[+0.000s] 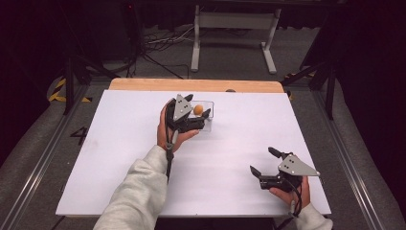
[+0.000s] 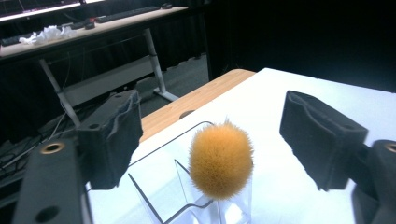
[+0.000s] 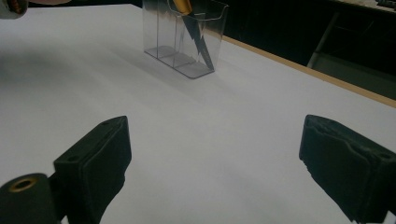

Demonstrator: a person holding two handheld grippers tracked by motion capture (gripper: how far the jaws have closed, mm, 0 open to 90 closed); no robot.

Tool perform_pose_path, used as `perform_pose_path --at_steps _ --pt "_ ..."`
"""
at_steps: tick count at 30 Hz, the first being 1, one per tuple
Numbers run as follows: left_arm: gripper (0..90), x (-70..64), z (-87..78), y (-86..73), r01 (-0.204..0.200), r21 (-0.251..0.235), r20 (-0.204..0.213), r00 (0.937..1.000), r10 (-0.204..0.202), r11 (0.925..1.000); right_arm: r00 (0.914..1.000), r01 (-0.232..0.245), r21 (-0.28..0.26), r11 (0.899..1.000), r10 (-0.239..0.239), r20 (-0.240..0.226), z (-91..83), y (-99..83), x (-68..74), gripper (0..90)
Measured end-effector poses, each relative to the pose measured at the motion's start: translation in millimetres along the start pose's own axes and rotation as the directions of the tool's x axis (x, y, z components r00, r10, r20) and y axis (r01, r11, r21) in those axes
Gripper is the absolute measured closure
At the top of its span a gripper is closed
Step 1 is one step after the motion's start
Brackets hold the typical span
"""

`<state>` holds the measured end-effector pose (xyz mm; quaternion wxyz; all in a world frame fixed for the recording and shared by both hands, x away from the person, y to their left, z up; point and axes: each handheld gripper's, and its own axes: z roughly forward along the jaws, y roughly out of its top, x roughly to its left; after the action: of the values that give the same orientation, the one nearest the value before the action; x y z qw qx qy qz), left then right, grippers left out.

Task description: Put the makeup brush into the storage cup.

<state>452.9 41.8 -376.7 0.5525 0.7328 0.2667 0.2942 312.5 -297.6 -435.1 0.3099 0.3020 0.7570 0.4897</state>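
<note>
A clear acrylic holder (image 1: 208, 111) with compartments stands near the far middle of the white table sheet (image 1: 119, 158). A brush stands in it, fuzzy orange head (image 1: 197, 109) upward. In the left gripper view the orange head (image 2: 220, 161) rises above the holder (image 2: 159, 186), and my left gripper (image 2: 217, 140) is open with a jaw on each side of the head, not touching it. The right gripper view shows the holder (image 3: 159, 32) far off with the brush's dark handle (image 3: 200, 42) slanting inside. My right gripper (image 1: 262, 160) is open and holds nothing, low over the sheet at the near right.
A bare wooden strip (image 1: 196, 85) runs along the table's far edge. Behind it stands a white desk frame (image 1: 234, 21), with cables (image 1: 163, 43) on the floor. The sheet between the two grippers is bare.
</note>
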Motion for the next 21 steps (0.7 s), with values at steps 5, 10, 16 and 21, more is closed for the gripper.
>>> perform_pose_path --at_steps 5,10,16,21 --pt "14.4 0.3 -5.4 1.5 -0.022 0.0 0.003 0.9998 0.022 0.9998 1.0 0.005 0.003 1.0 -0.005 -0.002 0.8 0.5 1.3 10.1" --pt "7.5 -0.6 -9.1 1.1 -0.005 -0.003 0.012 0.9999 0.005 1.0 0.9999 0.016 0.001 1.0 -0.016 -0.002 1.0 1.4 3.4 10.1" --pt "3.2 0.3 -15.4 3.0 -0.018 -0.012 0.029 0.9994 0.018 0.9998 0.9998 0.02 0.006 1.0 -0.02 -0.003 1.7 1.7 5.1 10.1" --pt "1.9 0.6 -21.7 1.3 -0.032 -0.009 0.044 0.9985 0.032 0.9995 0.9997 0.025 0.007 1.0 -0.025 -0.002 2.0 2.0 5.9 10.1"
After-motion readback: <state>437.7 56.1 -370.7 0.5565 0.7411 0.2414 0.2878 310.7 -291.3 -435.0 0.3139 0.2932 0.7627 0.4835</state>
